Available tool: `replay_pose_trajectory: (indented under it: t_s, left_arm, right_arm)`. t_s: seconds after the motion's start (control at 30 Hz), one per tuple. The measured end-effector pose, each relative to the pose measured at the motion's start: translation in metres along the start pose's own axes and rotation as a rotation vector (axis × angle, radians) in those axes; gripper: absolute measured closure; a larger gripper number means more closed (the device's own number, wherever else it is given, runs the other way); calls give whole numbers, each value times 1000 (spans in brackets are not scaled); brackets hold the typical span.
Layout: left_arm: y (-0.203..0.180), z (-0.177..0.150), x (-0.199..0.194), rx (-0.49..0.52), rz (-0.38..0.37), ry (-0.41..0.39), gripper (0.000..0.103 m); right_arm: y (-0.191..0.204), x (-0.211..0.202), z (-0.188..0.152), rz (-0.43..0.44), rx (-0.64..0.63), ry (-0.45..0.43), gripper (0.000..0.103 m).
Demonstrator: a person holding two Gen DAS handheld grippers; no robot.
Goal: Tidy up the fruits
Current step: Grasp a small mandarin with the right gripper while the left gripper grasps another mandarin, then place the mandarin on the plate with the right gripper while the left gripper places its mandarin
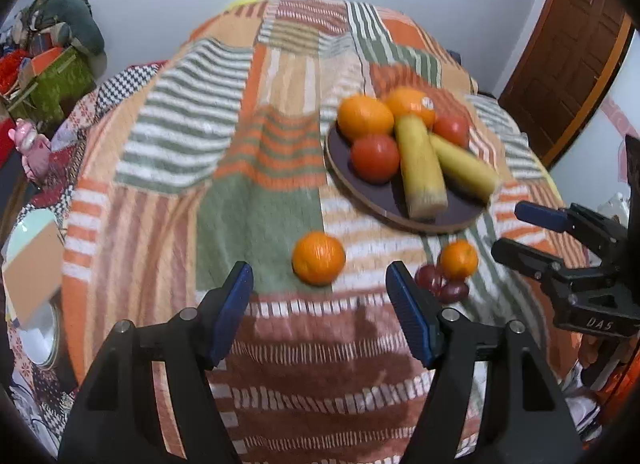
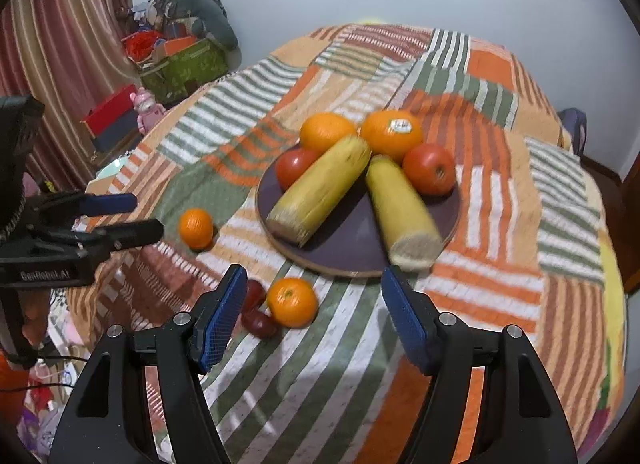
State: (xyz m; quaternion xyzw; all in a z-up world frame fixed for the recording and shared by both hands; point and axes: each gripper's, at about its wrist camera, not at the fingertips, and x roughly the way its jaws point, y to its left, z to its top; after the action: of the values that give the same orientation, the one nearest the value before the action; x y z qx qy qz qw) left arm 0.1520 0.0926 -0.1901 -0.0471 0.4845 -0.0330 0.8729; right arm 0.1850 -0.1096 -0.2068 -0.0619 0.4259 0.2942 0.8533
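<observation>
A dark round plate (image 2: pixel 344 242) on the striped cloth holds two oranges (image 2: pixel 327 130), two tomatoes (image 2: pixel 430 168) and two long yellow cobs (image 2: pixel 320 188). Three things lie loose in front of it: a mandarin (image 1: pixel 318 258), a smaller mandarin (image 2: pixel 292 302), and dark red grapes (image 2: pixel 258 318) touching the smaller one. My left gripper (image 1: pixel 317 276) is open, and the first mandarin sits just beyond its blue pads, untouched. My right gripper (image 2: pixel 314 272) is open above the smaller mandarin, apart from it. Each gripper shows in the other's view: right gripper (image 1: pixel 507 229), left gripper (image 2: pixel 147 214).
The patchwork cloth (image 1: pixel 224 144) covers a round table whose edge falls away at the left and front. A green box of clutter (image 2: pixel 184 64) and a pink toy (image 2: pixel 148 108) stand on the floor at the left. A wooden door (image 1: pixel 572 52) is at the right.
</observation>
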Motion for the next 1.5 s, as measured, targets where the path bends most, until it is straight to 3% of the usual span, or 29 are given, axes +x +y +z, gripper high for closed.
replay_pose_trajectory:
  t_s: [0.2,0.57,0.77,1.17,1.5]
  left_arm:
    - [6,-8,17,-19,-24,35,53]
    - [15,-3,42,-46,-52,60,56]
    - [14,4,52,-68,-76,57,66]
    - [3,9,42,-34,-66,33,67]
    - [-19,36,33,1,-96,-25,67]
  right_arm:
    - [7,19,-8,29,6,75,62]
    - [6,33,-12,59,28,111,66]
    - [4,35,-12,79,39,111,72]
    - [-9,14,-3,42,54,41,72]
    - [-24,6,17,-4,44,-21,72]
